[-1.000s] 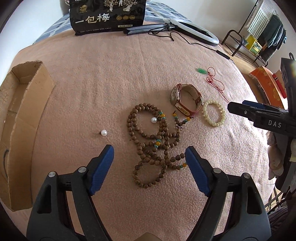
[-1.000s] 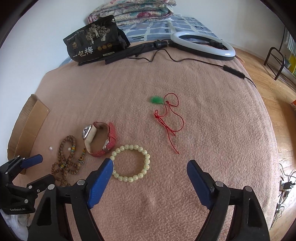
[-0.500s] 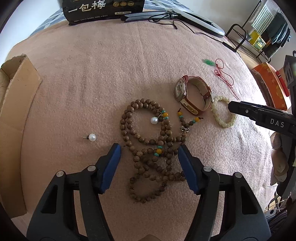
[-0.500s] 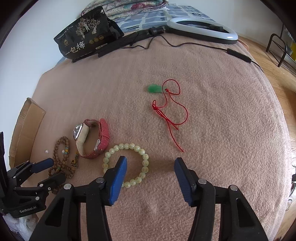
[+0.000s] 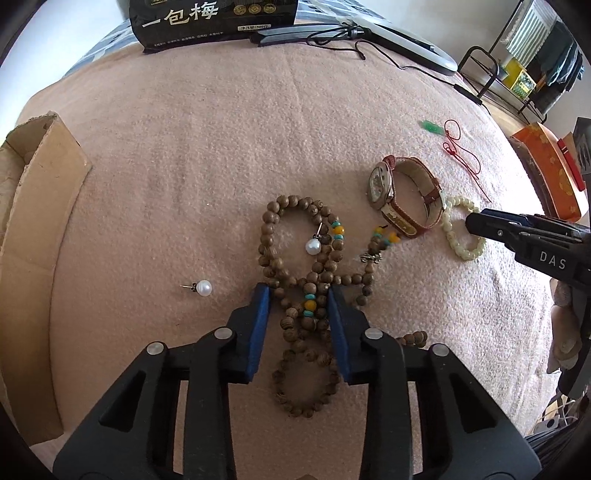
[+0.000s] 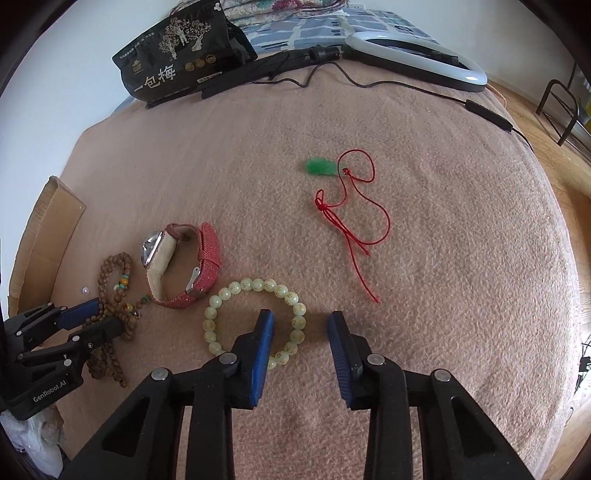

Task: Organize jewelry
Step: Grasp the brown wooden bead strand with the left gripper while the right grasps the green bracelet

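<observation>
On the pink blanket, my left gripper point(image 5: 298, 291) points down over a long wooden bead strand point(image 5: 273, 236). Its jaws are closing with the bundled beads between the blue pads, a sliver of gap still on the left. One pearl earring point(image 5: 312, 246) lies on the strand and another point(image 5: 203, 287) lies to its left. My right gripper point(image 6: 301, 315) is closing too, and the right side of a pale green bead bracelet point(image 6: 236, 291) sits between its pads, untouched. A red-strapped watch point(image 6: 177, 266) lies between the two pieces. A green pendant point(image 6: 317, 166) on a red cord lies farther back.
An open cardboard box point(image 5: 40, 206) lies at the blanket's left edge. A black snack bag point(image 5: 214, 18) and a ring light point(image 6: 417, 55) with its cable lie at the far edge. An orange box point(image 5: 546, 173) sits off the right side.
Both grippers have sunk toward the blanket and their jaws have narrowed a lot. The left now straddles the wooden beads, and the right straddles the side of the pale bracelet.
</observation>
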`<state>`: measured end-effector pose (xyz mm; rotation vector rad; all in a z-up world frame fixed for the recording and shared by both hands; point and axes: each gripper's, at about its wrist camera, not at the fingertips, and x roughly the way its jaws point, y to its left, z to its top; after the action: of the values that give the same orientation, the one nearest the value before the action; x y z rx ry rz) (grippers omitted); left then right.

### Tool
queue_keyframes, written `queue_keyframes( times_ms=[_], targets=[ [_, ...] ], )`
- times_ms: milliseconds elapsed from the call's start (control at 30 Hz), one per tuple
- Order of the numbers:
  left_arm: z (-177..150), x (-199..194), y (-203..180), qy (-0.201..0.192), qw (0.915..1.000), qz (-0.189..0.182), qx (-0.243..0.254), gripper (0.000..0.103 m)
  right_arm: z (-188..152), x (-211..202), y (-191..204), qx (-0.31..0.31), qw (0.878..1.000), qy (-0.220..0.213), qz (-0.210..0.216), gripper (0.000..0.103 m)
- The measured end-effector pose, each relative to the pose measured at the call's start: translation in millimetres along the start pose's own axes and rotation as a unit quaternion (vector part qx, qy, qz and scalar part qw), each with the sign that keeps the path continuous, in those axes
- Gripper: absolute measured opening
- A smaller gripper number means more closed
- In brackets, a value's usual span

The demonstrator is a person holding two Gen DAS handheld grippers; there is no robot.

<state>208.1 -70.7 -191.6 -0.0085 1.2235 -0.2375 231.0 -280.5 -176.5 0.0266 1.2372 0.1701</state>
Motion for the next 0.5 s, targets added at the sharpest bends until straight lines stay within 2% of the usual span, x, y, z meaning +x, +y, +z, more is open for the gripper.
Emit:
queue_keyframes(
  times_ms=[67,167,233,500],
  targets=[
    [-0.2,-0.4,1.1,0.0,1.0,-0.004,0.0,0.027,-0.2,0.8,3.2,-0.006,1.0,0.0,-0.003,0.022],
    [-0.2,-1.1,0.2,-0.003,1.0,-0.003,0.002,0.015,0.1,1.6,7.2,-0.013,1.0,0.0,-0.004,0.013],
    [-1.1,-2.0,1.9,-0.003,1.0,-0.003,0.0,0.014,0.0,2.1,8.7,-0.015,1.0,-0.002,-0.004,0.006],
    [-3.9,-13.4,4.2,-0.005,0.9996,-0.027,-0.004,0.013,-3.2,-5.6,8.1,-0.012,1.0,-0.013,0.008,0.005]
  ],
)
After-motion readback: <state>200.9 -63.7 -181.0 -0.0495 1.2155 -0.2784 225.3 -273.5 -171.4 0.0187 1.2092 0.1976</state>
